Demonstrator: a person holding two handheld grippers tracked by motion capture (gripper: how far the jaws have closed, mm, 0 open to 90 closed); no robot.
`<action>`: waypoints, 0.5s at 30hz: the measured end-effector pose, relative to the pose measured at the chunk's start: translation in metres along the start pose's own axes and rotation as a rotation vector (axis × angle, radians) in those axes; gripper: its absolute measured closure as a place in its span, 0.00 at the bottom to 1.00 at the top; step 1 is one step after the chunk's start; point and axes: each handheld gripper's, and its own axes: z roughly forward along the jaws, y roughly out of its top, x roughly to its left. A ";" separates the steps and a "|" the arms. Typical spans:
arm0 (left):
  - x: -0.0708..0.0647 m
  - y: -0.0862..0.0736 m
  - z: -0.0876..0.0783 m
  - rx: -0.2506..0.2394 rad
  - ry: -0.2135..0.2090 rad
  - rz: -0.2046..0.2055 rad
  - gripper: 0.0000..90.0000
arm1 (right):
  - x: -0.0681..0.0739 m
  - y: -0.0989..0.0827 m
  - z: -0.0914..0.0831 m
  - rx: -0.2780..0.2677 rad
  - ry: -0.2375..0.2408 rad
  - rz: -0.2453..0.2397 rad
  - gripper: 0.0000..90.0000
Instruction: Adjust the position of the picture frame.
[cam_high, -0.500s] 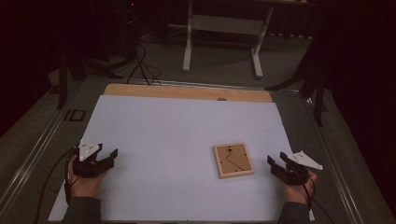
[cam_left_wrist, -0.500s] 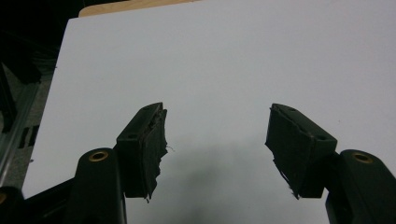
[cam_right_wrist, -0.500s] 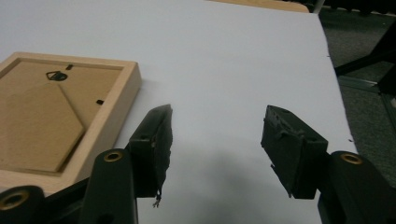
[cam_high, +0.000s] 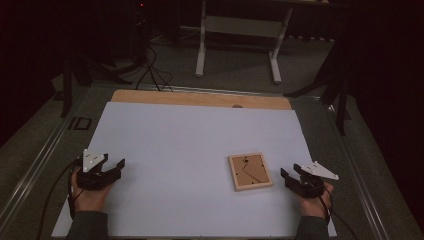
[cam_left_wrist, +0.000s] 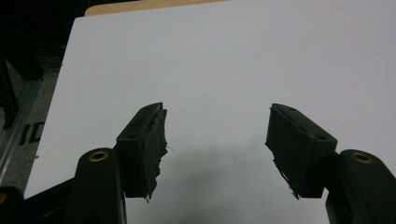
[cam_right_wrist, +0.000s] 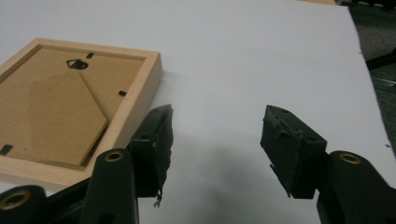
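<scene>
**Operator:** Wooden picture frame (cam_high: 250, 171) lies flat, back side up, on the white table sheet (cam_high: 190, 140), right of centre and toward the near edge. The backing board, hanging ring and fold-out stand face upward. Long axis runs roughly away from the person, rotated slightly.

**Technician:** Position relative to the tools?

**Operator:** Right gripper (cam_high: 291, 176) sits just beside the frame's right-hand edge, not touching. In the right gripper view the frame (cam_right_wrist: 74, 107) lies to the left of the jaws, its near corner close against the left jaw. Jaws are spread wide with nothing between them.

**Technician:** And the other side?

**Operator:** Left gripper (cam_high: 118, 166) rests well apart from the frame, near the sheet's left edge. Its jaws are also spread, over bare sheet (cam_left_wrist: 233, 70).

**Technician:** Assessment?

**Operator:** Right gripper is the nearer tool. A likely approach is a short move leftward, with the jaws aligned to straddle the frame's right rail.
</scene>
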 end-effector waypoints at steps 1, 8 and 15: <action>0.000 0.000 0.000 0.000 -0.001 0.002 0.42 | 0.001 0.000 0.000 0.002 0.001 -0.003 0.48; -0.001 0.000 0.000 -0.005 -0.005 0.005 0.42 | 0.005 -0.001 0.003 0.018 0.047 -0.005 0.58; -0.001 0.000 -0.001 -0.007 -0.007 0.004 0.42 | 0.021 -0.003 0.010 0.063 0.091 -0.079 0.74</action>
